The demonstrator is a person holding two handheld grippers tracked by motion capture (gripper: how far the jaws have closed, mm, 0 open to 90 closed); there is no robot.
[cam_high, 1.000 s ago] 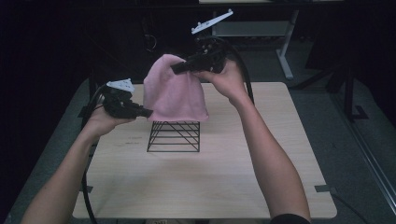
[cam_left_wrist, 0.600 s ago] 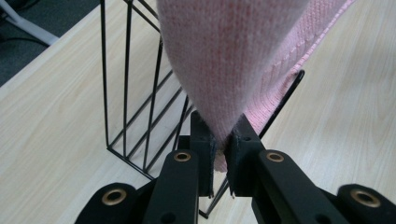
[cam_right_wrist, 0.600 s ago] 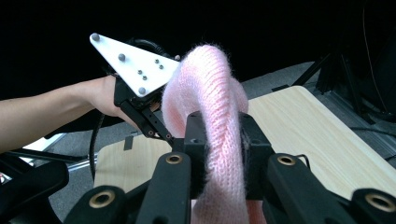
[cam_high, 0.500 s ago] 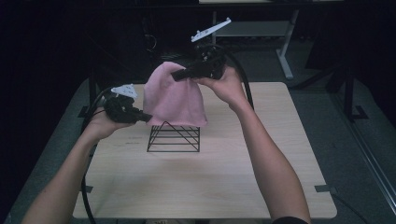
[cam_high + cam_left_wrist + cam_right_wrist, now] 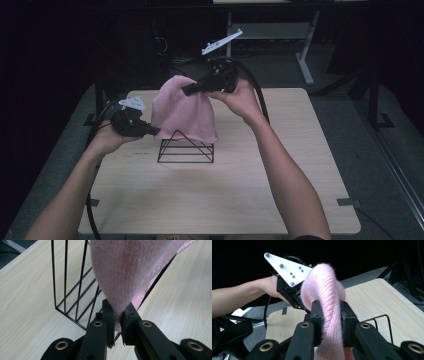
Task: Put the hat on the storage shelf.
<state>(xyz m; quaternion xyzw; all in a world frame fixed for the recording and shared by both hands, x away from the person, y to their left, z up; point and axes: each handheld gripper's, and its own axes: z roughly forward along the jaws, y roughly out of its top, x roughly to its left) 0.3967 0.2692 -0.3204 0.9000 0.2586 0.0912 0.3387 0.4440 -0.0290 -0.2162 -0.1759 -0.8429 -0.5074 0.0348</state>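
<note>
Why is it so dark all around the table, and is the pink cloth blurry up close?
High view: light falls on the table, the room behind stays black. Left gripper view: the pink cloth looks soft, slightly out of focus. Right gripper view: its knit ribs show sharply, background dark.

The cloth (image 5: 184, 111) pinched in my jaws is plain pink knit with a fine ribbed weave. The wire rack (image 5: 186, 150) is black, my grippers are black, and the table (image 5: 225, 190) shows pale wood grain.
</note>
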